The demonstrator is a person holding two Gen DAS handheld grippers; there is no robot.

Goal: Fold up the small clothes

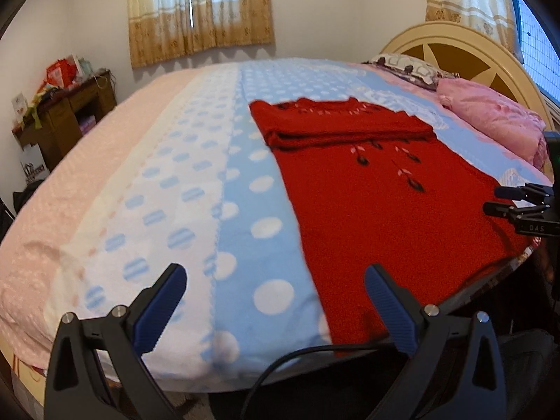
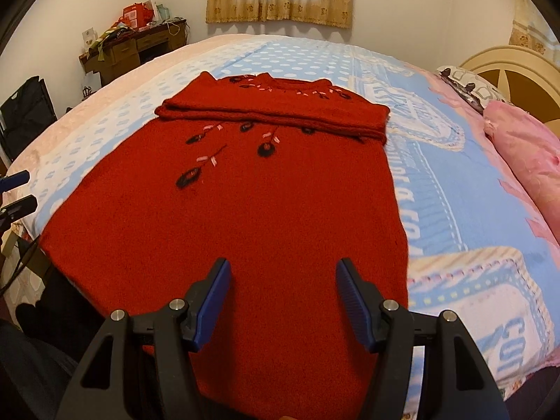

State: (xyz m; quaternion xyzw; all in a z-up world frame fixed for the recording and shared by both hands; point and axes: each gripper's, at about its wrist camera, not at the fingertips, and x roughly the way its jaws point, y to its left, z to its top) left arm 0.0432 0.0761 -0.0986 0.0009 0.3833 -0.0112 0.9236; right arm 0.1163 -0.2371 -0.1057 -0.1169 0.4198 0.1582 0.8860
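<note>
A red knitted sweater (image 2: pixel 266 196) with dark embroidered flowers lies flat on the bed, its sleeves folded across the chest near the collar. It reaches the bed's near edge. My right gripper (image 2: pixel 282 269) hovers open over the sweater's lower hem, nothing between its blue pads. My left gripper (image 1: pixel 274 274) is open above the blue dotted blanket (image 1: pixel 210 182), just left of the sweater (image 1: pixel 378 196). The right gripper (image 1: pixel 493 200) shows at the right edge of the left wrist view, and the left gripper (image 2: pixel 19 190) shows at the left edge of the right wrist view.
A pink pillow (image 1: pixel 497 119) and a patterned pillow (image 1: pixel 409 66) lie by the cream headboard (image 1: pixel 465 49). A brown desk (image 1: pixel 66 112) with clutter stands by the far wall. A black cable (image 1: pixel 280 367) hangs below the left gripper. Curtains (image 1: pixel 199 10) cover the window.
</note>
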